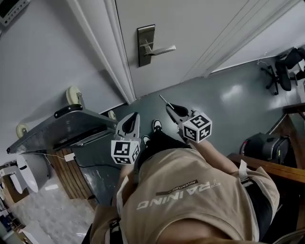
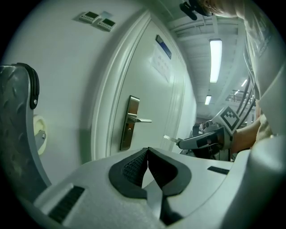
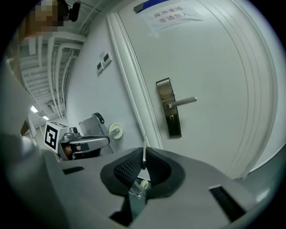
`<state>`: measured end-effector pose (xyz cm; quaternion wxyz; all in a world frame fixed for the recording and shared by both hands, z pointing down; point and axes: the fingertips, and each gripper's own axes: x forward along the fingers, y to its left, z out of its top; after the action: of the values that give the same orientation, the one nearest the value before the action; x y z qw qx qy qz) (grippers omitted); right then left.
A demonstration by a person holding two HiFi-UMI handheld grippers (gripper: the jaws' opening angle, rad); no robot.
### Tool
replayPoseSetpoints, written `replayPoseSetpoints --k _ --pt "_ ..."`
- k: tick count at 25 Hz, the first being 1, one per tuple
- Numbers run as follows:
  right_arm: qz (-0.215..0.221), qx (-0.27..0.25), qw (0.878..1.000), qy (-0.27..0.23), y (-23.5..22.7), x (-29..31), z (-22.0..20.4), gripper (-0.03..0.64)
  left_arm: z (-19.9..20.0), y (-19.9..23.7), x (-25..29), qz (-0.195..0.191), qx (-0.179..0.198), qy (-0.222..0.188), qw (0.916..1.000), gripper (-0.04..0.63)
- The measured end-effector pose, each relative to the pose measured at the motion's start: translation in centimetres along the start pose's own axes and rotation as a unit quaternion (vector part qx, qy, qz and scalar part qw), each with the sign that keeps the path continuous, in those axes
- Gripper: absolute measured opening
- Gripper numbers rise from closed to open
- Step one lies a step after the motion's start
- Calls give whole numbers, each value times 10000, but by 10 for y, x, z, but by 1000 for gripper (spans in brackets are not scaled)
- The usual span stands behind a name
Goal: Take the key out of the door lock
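The grey door carries a metal lock plate (image 1: 146, 45) with a lever handle (image 1: 163, 49), and no key shows in it. My right gripper (image 1: 171, 107) is held well back from the door, shut on a thin metal key (image 1: 165, 100) whose blade sticks out past the fingertips. In the right gripper view the key (image 3: 144, 151) stands up between the pads, with the lock plate (image 3: 169, 109) far ahead. My left gripper (image 1: 136, 116) hovers beside it on the left, its pads together on nothing. The left gripper view shows the right gripper (image 2: 181, 142) with the key (image 2: 169, 138).
A folded metal hand truck (image 1: 66, 125) with wheels leans against the wall left of the door. An office chair (image 1: 283, 66) stands at the far right, a black bag (image 1: 261, 144) and a wooden table (image 1: 286, 172) near my right side. A paper sign (image 3: 172, 13) hangs on the door.
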<state>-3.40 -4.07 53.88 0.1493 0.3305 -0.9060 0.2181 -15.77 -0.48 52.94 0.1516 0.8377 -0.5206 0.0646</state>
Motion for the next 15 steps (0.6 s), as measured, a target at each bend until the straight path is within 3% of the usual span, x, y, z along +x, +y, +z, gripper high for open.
replayPoseSetpoints --k 6,15 --pt "-90 108 9999 -96 6 -22 -9 28 -2 -20 1 -251 -150 -19 9996 9" --pt "179 -442 9986 -207 12 -32 9 28 14 -22 4 -27 -60 -122 9999 9"
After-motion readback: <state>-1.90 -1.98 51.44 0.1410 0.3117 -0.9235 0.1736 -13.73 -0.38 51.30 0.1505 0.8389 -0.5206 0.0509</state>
